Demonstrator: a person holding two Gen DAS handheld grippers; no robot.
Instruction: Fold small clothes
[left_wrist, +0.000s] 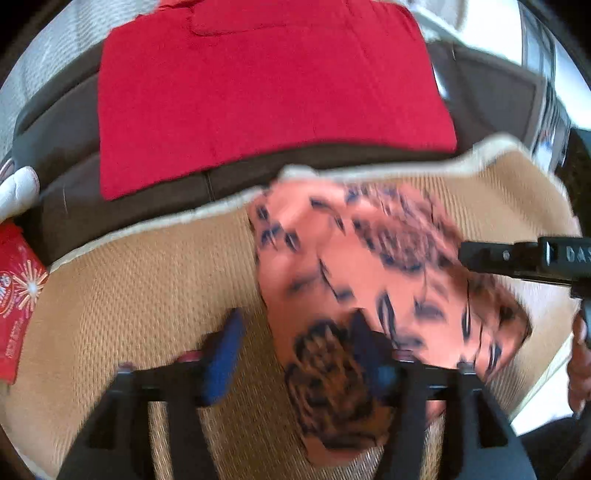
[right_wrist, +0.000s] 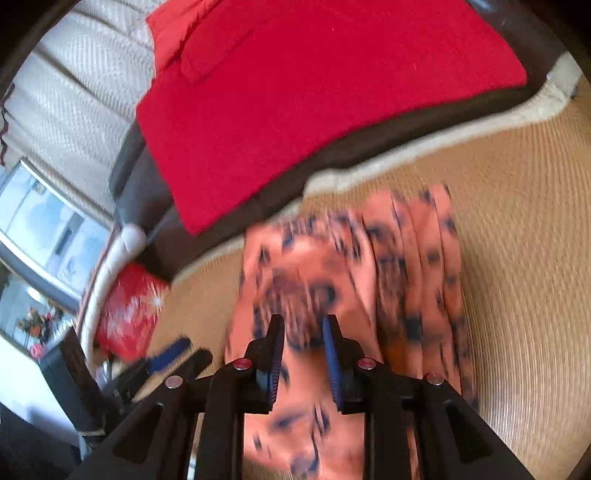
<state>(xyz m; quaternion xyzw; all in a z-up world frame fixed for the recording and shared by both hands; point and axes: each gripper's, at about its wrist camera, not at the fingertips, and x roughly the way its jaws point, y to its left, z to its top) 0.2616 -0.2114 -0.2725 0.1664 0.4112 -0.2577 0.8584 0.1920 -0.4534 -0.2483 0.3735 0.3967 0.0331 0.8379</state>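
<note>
A small salmon-pink garment with dark leopard-like print (left_wrist: 373, 273) lies on a tan woven mat (left_wrist: 147, 280); it also shows in the right wrist view (right_wrist: 369, 266), partly folded into pleats at its right side. My left gripper (left_wrist: 295, 332) is open, its right finger over the garment's near edge, its left finger over bare mat. My right gripper (right_wrist: 303, 332) hovers over the garment's middle with its jaws a small gap apart and nothing between them. The right gripper's body (left_wrist: 524, 258) reaches in from the right in the left wrist view. Both views are motion-blurred.
A red cloth (left_wrist: 266, 96) lies spread on a dark sofa seat (left_wrist: 74, 206) beyond the mat's cream border (left_wrist: 369, 171). A red printed packet (left_wrist: 18, 295) lies at the mat's left edge. The left gripper (right_wrist: 173, 354) shows at lower left in the right wrist view.
</note>
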